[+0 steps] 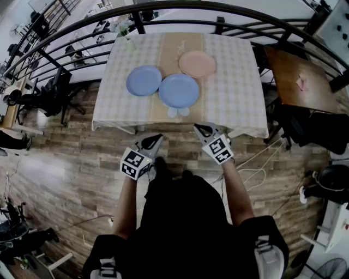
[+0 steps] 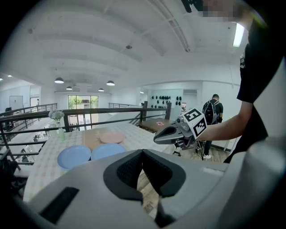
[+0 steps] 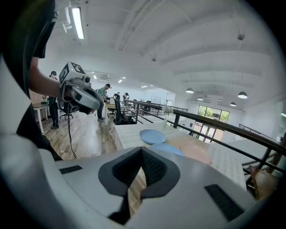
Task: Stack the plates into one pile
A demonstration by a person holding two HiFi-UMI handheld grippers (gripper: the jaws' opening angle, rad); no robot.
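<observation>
Three plates lie apart on the checked tablecloth: a blue plate at the left, a second blue plate nearest me, and a pink plate behind it. The left gripper view shows the same blue plates and the pink plate. My left gripper and right gripper hang over the wooden floor, short of the table's near edge. Both are shut and hold nothing. In the right gripper view my right gripper points at the plates.
A small vase with flowers stands at the table's far left corner. A dark railing runs behind the table. A brown table stands to the right, and cables lie on the floor. People stand far off.
</observation>
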